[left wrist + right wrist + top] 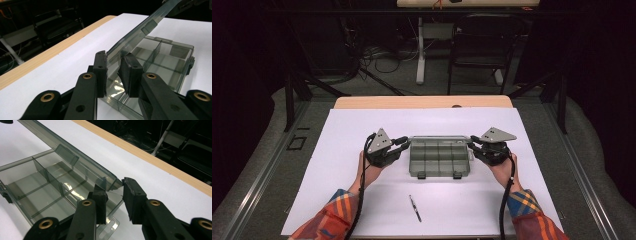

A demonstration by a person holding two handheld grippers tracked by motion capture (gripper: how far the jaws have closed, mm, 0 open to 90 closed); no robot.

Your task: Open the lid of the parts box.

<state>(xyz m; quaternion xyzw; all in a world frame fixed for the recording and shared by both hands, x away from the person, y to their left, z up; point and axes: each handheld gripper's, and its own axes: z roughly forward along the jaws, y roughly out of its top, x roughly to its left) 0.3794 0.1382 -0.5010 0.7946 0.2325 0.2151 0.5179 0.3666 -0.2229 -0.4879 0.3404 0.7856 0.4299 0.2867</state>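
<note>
The compartment box lies at frame centre on the worktop, long axis left to right. The left hand-held gripper and right hand-held gripper straddle opposite ends of the raised lid, jaws apart, equally near.

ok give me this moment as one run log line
scene: clear compartment box on white sheet | lid: raised, an end corner between each tool's jaws | left tool, right tool: at box ends | pen: untouched
</note>
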